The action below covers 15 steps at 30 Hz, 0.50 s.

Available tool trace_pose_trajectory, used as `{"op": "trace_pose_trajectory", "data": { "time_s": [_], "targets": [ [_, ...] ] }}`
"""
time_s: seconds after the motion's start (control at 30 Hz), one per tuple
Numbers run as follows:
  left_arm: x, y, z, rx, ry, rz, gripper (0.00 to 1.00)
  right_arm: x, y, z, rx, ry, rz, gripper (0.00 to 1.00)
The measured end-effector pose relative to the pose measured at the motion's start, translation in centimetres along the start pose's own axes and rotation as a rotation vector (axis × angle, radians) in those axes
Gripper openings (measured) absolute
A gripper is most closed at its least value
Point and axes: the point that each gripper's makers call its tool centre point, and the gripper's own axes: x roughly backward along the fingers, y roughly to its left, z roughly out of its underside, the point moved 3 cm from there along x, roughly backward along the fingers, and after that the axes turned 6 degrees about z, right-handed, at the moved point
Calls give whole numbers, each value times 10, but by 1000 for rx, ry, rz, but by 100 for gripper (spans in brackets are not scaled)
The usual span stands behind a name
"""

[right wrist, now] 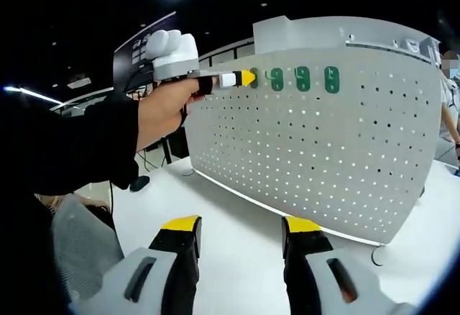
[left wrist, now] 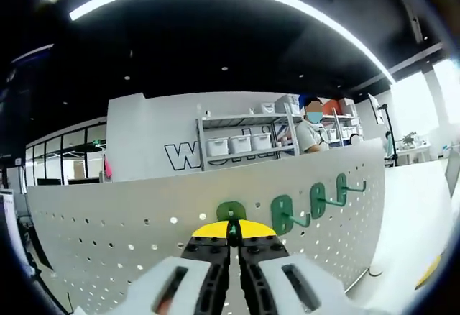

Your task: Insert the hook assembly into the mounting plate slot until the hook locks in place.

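My left gripper point(left wrist: 231, 232) is shut on a green hook point(left wrist: 231, 212), pressing it against the upright white pegboard point(left wrist: 129, 221) near its top edge. In the right gripper view a hand holds that left gripper point(right wrist: 246, 78) at the board, with the held hook point(right wrist: 254, 78) just beyond its yellow tips. Three more green hooks sit in a row to the right of it: the nearest point(left wrist: 282, 213), the middle point(left wrist: 318, 198) and the far one point(left wrist: 343, 185). My right gripper point(right wrist: 241, 225) hangs open over the white table point(right wrist: 237, 214), well below the pegboard point(right wrist: 323, 149), holding nothing.
The pegboard stands on the white table, its base running from left to lower right. A dark sleeve point(right wrist: 65, 149) crosses the left of the right gripper view. Behind the board are shelves with white bins point(left wrist: 241, 142) and a person point(left wrist: 310, 131).
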Motion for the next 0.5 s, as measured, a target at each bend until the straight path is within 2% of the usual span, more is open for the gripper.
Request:
{"op": "trace_pose_trajectory", "data": {
  "time_s": [0.33, 0.4, 0.5],
  "targets": [
    [-1, -1, -1, -30, -2, -10, 2, -1, -1, 2, -3, 7, 1, 42],
    [-1, -2, -1, -84, 5, -16, 2, -2, -1, 3, -4, 9, 0, 42],
    [-2, -1, 0, -74, 3, -19, 2, -2, -1, 3, -6, 9, -1, 42]
  ]
}}
